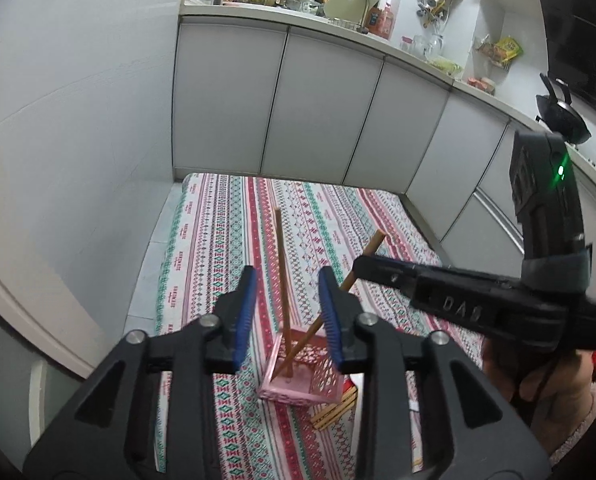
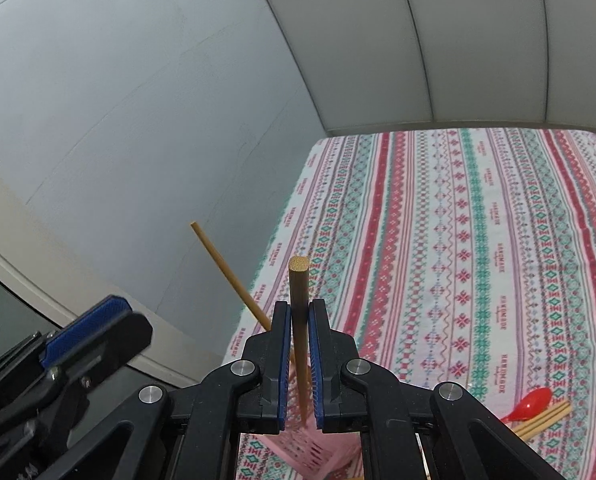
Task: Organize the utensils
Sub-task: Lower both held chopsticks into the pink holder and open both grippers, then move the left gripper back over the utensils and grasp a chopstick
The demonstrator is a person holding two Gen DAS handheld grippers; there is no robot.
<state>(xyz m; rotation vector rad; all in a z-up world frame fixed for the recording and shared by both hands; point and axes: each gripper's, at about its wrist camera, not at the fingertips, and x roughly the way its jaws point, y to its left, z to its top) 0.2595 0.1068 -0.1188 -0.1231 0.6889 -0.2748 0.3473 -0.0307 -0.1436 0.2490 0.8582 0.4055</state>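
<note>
- The right tool (image 2: pixel 299 322) is clamped on a bamboo chopstick (image 2: pixel 299 300), its blue pads pressed to either side of the shaft; the cut top end stands at twelve o'clock above the pads, and the lower end runs down into the pink lattice holder (image 2: pixel 298 452).
- That near-vertical hold makes sense – I judge it keeps the stick in line with the holder's mouth, so it can drop in without catching the rim.
- A second chopstick (image 1: pixel 283 280) already stands in the holder, seen from the left wrist leaning toward twelve o'clock, with the gripped one slanting toward two o'clock.
- The left tool (image 1: pixel 287 312) has its jaws wide apart with nothing between them; it hovers just over the holder, probably ready to steady it.
- The holder sits near the front edge of the worktop, on the striped patterned cloth (image 2: pixel 478 240).
- Loose chopsticks (image 2: pixel 544 420) and a red spoon (image 2: pixel 532 400) lie on the cloth at about four o'clock from the holder – still to be sorted, so the task looks partly done.
</note>
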